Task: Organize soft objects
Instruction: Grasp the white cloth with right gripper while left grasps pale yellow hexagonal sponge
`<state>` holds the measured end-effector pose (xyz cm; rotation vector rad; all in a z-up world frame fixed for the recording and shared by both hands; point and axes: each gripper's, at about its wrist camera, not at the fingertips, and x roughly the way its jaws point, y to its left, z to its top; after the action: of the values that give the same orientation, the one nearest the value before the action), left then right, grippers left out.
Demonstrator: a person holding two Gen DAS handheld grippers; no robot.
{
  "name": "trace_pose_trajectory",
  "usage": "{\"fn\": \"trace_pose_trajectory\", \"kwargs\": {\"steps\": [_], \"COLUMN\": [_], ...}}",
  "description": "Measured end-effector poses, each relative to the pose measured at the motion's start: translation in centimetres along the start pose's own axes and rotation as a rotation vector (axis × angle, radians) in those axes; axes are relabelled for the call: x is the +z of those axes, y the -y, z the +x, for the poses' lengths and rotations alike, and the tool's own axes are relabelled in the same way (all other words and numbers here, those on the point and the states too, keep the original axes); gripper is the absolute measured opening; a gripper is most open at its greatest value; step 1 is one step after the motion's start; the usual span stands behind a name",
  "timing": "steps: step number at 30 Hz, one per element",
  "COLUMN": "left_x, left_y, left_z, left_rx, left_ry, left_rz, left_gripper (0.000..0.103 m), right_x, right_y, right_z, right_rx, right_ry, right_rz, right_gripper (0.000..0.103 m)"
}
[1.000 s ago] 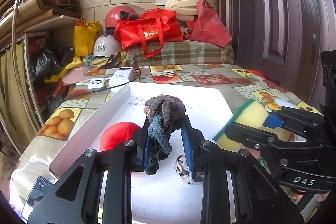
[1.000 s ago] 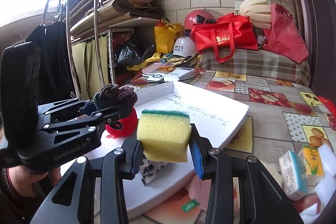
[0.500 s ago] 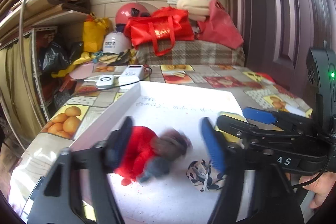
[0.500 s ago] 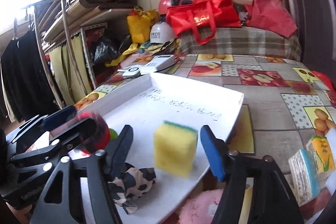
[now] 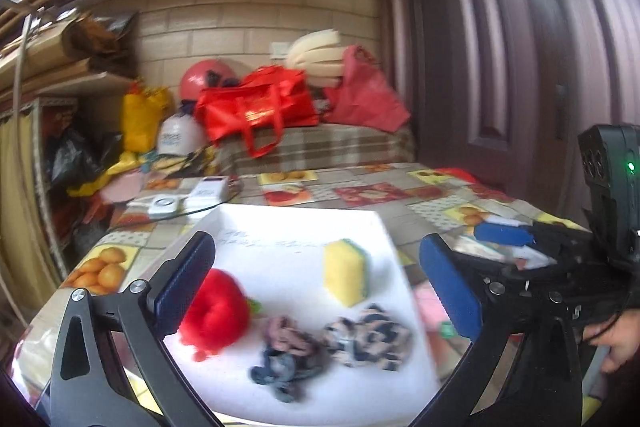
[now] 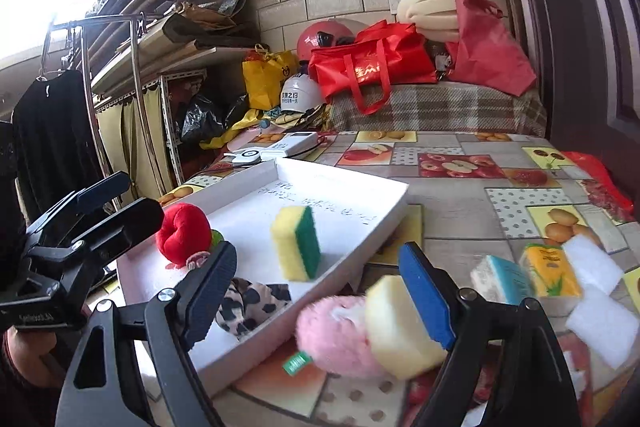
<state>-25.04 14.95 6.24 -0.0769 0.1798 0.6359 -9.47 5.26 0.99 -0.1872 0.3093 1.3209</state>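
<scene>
A shallow white tray (image 5: 296,227) sat on a table covered in a fruit-patterned cloth (image 6: 460,167), and everything else is placed relative to that tray. The left gripper (image 5: 320,275) hovered over the tray's near edge, its blue-padded jaws spread wide and having just been opening, with nothing pressed between them. Inside the tray, a red plush toy (image 5: 216,311) lay at the left, a grey and mauve scrunchie (image 5: 286,355) lay at the near middle, and a leopard-print scrunchie (image 5: 368,341) lay beside it to the right. A yellow sponge with a green scouring face (image 6: 296,243) stood on edge farther in, toward the tray's right side.

The right gripper (image 6: 320,291) hung over the tray's near right corner, jaws apart and likewise just opening, gripping nothing. Just outside that corner, on the cloth, rested a pink fluffy puff (image 6: 332,335) touching a pale yellow sponge (image 6: 396,327). Farther right of the tray lay more small sponges and white foam blocks (image 6: 592,259).
</scene>
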Motion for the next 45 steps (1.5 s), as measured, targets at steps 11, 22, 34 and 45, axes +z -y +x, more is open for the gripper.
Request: {"fn": "trace_pose_trajectory", "kwargs": {"steps": [11, 22, 34, 45], "left_x": [-1.4, -4.7, -5.0, -5.0], "left_y": [15.1, 22.4, 21.8, 21.8], "left_z": [5.1, 9.2, 9.1, 9.1], "left_rx": [-0.683, -0.648, -0.665, -0.666], "left_ry": [-0.474, -0.691, -0.702, -0.701], "left_rz": [0.233, 0.455, 0.442, 0.442], "left_gripper": [0.102, 0.102, 0.102, 0.102], "right_x": [-1.1, -1.7, -1.8, -1.6], "right_y": [12.7, 13.4, 14.0, 13.9], "right_z": [-9.9, -10.5, -9.9, -10.0], "right_rx": [-0.396, -0.421, -0.441, -0.447], "right_ry": [0.146, 0.156, 0.113, 0.118], "right_rz": [0.198, 0.205, 0.219, 0.208], "right_gripper": [0.086, 0.086, 0.086, 0.086]}}
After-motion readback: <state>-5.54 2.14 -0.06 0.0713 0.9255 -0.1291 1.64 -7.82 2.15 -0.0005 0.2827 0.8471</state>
